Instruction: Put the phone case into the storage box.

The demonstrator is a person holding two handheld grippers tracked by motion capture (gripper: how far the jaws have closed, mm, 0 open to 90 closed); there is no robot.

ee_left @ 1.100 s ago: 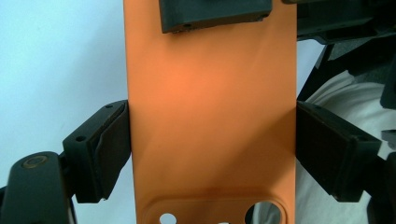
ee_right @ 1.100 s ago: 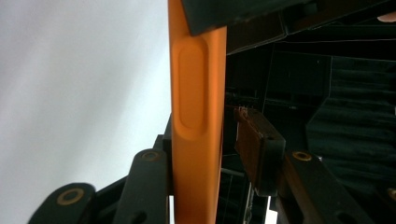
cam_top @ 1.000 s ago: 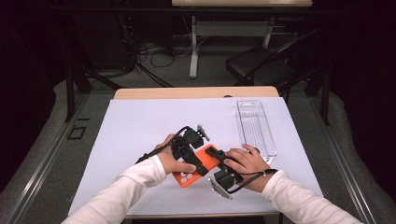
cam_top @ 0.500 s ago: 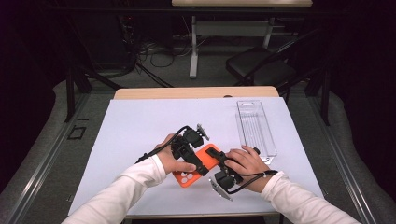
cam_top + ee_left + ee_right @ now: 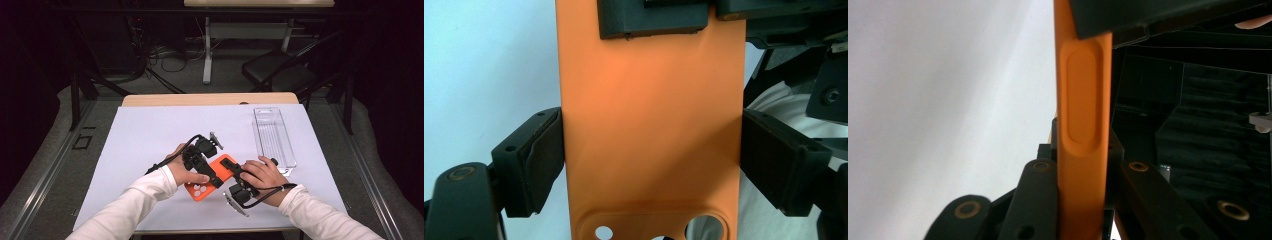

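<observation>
Orange phone case point(image 5: 209, 183) clamped edgewise between both level claws.

A phone case point(image 5: 210, 180) sits near the front edge of the table point(image 5: 150, 130), between the two hands. The left gripper point(image 5: 212, 172) spans the case's two long sides, while the right gripper point(image 5: 235, 167), to its right, pinches one end across the thin edge. Behind and right of them, a clear tray point(image 5: 273, 137) lies lengthwise on the table. A chair point(image 5: 280, 75) stands on the floor beyond the table.
</observation>
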